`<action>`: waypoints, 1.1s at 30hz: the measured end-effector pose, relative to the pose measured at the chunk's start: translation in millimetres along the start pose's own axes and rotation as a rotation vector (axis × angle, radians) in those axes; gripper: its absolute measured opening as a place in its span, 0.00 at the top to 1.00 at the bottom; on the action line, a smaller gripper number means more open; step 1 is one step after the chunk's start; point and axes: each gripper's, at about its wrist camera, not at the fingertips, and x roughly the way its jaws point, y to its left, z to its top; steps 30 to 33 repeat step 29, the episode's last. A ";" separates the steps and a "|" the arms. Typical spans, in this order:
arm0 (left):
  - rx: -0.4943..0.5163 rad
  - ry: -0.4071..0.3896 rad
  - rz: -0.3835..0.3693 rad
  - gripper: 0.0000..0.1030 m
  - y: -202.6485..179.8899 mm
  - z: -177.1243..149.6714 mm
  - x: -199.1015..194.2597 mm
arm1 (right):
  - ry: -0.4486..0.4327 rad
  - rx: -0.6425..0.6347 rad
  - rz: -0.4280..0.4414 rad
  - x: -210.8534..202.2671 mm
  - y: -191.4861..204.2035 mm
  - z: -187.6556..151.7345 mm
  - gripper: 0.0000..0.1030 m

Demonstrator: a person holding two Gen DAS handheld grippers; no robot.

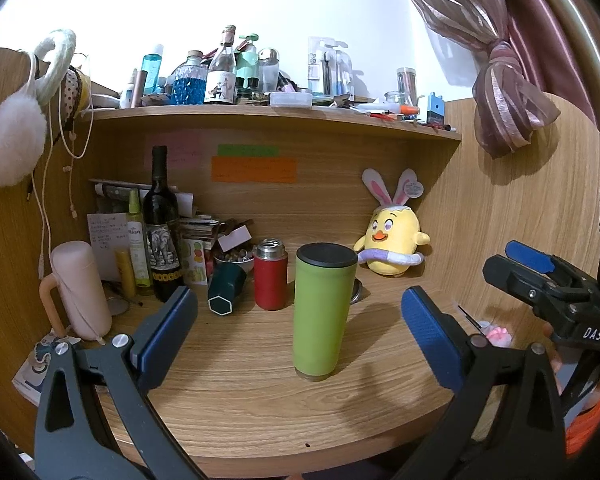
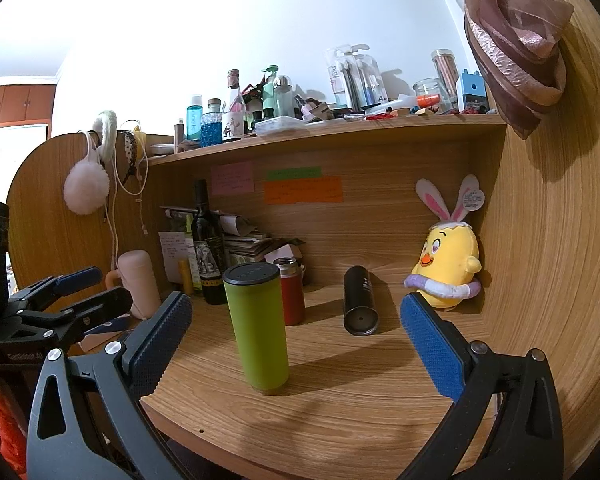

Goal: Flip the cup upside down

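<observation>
Two blue-padded fingers of the left gripper [image 1: 300, 326] fill the bottom of the left wrist view, spread wide and holding nothing. Between them, at 12 o'clock, the green cup [image 1: 322, 312] stands on the wooden desk [image 1: 240, 408], a black disc on its upper end; whether that end is a lid or a base cannot be told. It is touched by neither tool.

The right gripper [image 2: 296, 338] is likewise spread wide and empty. In its own view the green cup [image 2: 257, 326] stands at 11 o'clock, nearer its left finger.

Behind the cup stands a red flask [image 1: 271, 276] with an uncapped steel neck; its contents are hidden. A black flask [image 2: 359, 306] lies on its side at 1 o'clock in the right wrist view, its round end facing the camera. A dark green hexagonal container [image 1: 225, 290] is tipped over at 10 o'clock in the left wrist view.

The desk has wood-grain back and side panels and a shelf [image 1: 260, 114] above, crowded with bottles and jars. A white wall rises behind; a pink tied curtain [image 1: 508, 96] hangs at 2 o'clock.

Also on the desk: a wine bottle [image 1: 162, 228] and a pale pink jug [image 1: 80, 290] at 9 to 10 o'clock, and a yellow chick plush [image 1: 394, 244] with rabbit ears at 1 o'clock. White earmuffs [image 1: 14, 140] hang at far left.
</observation>
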 end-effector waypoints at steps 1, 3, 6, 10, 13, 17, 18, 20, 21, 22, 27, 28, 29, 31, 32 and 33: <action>-0.001 0.000 0.000 0.00 -0.1 0.1 0.2 | 0.000 -0.001 0.002 -0.5 0.9 0.5 0.00; 0.000 -0.001 0.000 0.00 0.3 0.2 0.2 | 0.001 -0.004 0.004 -0.8 3.5 0.9 0.00; 0.000 0.007 -0.003 0.00 0.1 0.2 0.4 | 0.001 -0.004 0.006 -1.2 5.1 1.8 0.00; -0.012 0.021 -0.013 0.00 2.0 0.2 2.6 | 0.003 -0.003 0.007 -0.9 5.6 1.7 0.00; -0.011 0.025 -0.013 0.00 1.9 -0.8 3.6 | 0.000 -0.003 0.008 -1.3 5.6 1.6 0.00; -0.008 0.024 -0.013 0.00 1.3 -1.3 3.7 | 0.002 -0.001 0.005 -0.4 4.8 1.2 0.00; -0.007 0.023 -0.013 0.00 1.5 -1.4 3.8 | 0.002 0.000 0.006 -0.3 5.1 1.2 0.00; -0.004 0.023 -0.013 0.00 1.0 -1.6 4.0 | 0.002 0.000 0.007 -0.5 5.9 1.2 0.00; -0.003 0.023 -0.013 0.00 1.0 -1.7 4.1 | 0.002 -0.001 0.005 -0.1 5.3 1.1 0.00; -0.002 0.024 -0.013 0.00 0.8 -1.7 4.4 | 0.002 -0.002 0.005 -0.1 5.9 1.1 0.00; 0.002 0.022 -0.024 0.00 -0.1 -2.0 3.8 | 0.003 0.002 0.003 0.0 7.3 0.7 0.00; 0.000 0.024 -0.025 0.00 0.3 -2.0 4.3 | 0.003 0.004 0.003 0.3 8.0 -0.1 0.00; -0.005 0.028 -0.028 0.00 1.0 -2.0 5.2 | 0.003 0.006 0.002 0.2 8.8 -0.6 0.00; -0.005 0.028 -0.028 0.00 1.0 -2.0 5.2 | 0.003 0.006 0.002 0.2 8.8 -0.6 0.00; -0.005 0.028 -0.028 0.00 1.0 -2.0 5.2 | 0.003 0.006 0.002 0.2 8.8 -0.6 0.00; -0.005 0.028 -0.028 0.00 1.0 -2.0 5.2 | 0.003 0.006 0.002 0.2 8.8 -0.6 0.00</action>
